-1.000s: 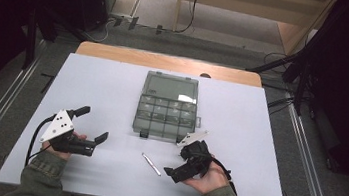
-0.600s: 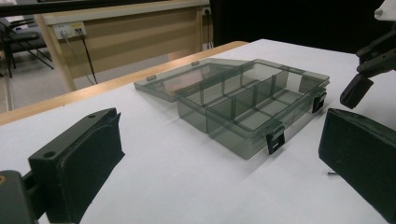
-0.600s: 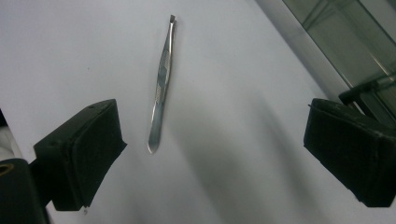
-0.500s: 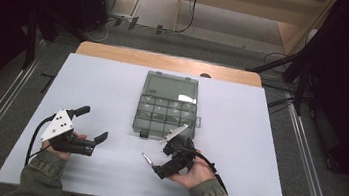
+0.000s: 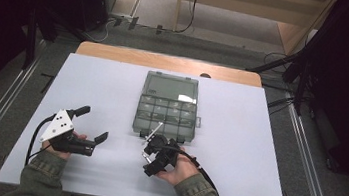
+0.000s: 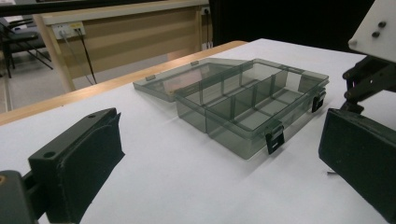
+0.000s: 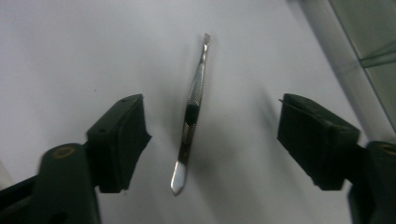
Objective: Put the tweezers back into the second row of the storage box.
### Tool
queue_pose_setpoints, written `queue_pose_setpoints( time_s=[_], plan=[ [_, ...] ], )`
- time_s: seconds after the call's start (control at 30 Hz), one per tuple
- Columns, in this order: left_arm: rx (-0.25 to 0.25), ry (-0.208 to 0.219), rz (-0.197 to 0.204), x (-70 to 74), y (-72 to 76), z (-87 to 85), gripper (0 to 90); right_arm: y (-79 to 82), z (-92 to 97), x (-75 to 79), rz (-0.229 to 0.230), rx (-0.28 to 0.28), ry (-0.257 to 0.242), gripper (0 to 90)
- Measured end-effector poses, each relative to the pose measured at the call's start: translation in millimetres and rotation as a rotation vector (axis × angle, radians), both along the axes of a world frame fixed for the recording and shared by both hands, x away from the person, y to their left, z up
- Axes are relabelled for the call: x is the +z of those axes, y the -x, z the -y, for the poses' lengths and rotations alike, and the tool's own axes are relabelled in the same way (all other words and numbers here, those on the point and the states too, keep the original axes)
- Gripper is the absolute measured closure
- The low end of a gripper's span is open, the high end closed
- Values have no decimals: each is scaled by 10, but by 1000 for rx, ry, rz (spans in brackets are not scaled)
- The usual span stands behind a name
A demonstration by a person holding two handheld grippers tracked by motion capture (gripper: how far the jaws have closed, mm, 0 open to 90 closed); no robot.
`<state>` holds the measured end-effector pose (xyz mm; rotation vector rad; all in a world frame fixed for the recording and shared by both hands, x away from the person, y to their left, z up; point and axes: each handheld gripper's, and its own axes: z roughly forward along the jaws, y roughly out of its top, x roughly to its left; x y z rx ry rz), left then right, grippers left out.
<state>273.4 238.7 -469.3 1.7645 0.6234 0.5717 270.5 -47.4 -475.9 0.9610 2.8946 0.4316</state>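
A pair of metal tweezers [image 7: 190, 112] lies flat on the white table, lengthwise between the jaws of my right gripper [image 7: 212, 123]. That gripper is open and its pads stand well clear of the tweezers on both sides. In the high view the right gripper [image 5: 149, 156] points down at the table just in front of a smoky clear compartment box [image 5: 167, 109]. The box [image 6: 252, 109] is open, its lid laid back. My left gripper [image 5: 91, 124] rests at the front left, open with nothing between its jaws [image 6: 219, 163].
The white table [image 5: 258, 138] has a wooden strip [image 5: 166, 63] along its far edge. Two black latches [image 6: 274, 137] stick out from the box's near wall. The right gripper's white plate [image 6: 373, 28] shows at the edge of the left gripper view.
My right gripper has moved left across the table front and now hangs over the tweezers, covering them in the high view. The left gripper has stayed put.
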Motion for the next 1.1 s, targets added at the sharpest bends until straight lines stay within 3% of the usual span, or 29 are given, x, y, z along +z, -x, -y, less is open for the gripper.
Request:
queue_pose_setpoints(
  time_s=[0.03,0.07,0.27,0.43,0.63,0.83,1.1],
  plan=[
    [0,0,0,1,1,0,0,-12,-49,-11,-17,16,17,358],
    [-1,1,0,0,-2,1,0,-5,-82,-8,-35,-5,31,387],
    [-1,-1,2,2,-4,-2,0,-26,-198,-7,-24,26,76,557],
    [-4,-2,3,2,-6,-2,0,-44,-218,9,-45,26,69,842],
    [-13,9,8,8,1,-6,0,-55,-181,10,-55,88,64,859],
    [-12,5,7,6,2,-1,0,6,-89,-4,-20,93,45,859],
    [-12,-3,2,-2,0,7,0,23,145,32,5,36,-18,859]
  ],
)
